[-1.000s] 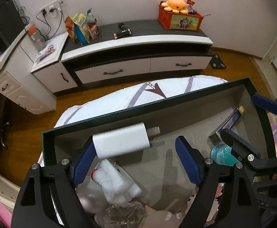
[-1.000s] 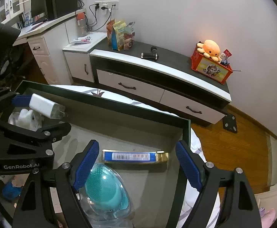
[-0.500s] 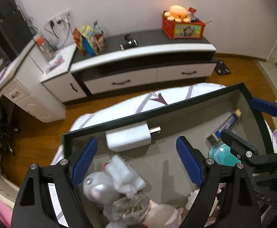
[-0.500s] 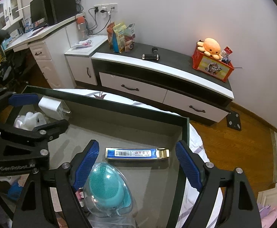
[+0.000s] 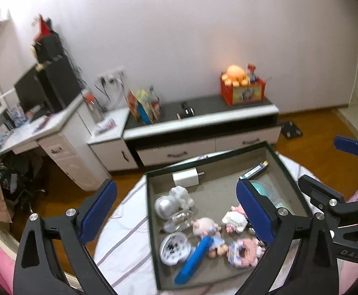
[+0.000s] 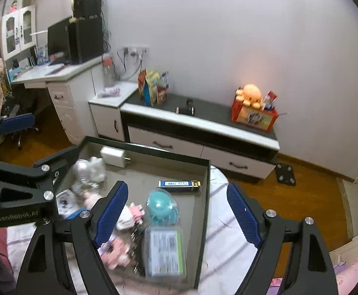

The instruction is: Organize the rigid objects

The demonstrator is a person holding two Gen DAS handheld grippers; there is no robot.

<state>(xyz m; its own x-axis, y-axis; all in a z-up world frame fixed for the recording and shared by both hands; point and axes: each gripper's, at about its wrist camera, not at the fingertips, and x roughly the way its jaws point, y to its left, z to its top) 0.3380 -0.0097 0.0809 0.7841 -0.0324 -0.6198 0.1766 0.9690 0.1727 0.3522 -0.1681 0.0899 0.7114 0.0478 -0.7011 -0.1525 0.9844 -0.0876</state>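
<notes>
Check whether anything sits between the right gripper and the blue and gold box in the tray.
Yes: the teal dome-shaped item lies in front of the blue and gold box, between it and the open right gripper above the tray.

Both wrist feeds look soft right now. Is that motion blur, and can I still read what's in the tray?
Left wrist view: furniture smeared, tray contents soft, but the white charger is recognisable. Right wrist view: near items streaked, the clear package label unreadable; the blue box farther back is sharper. Fisheye bends the walls in both views.

Both claws (image 5: 176,209) (image 6: 177,212) wide, empty
</notes>
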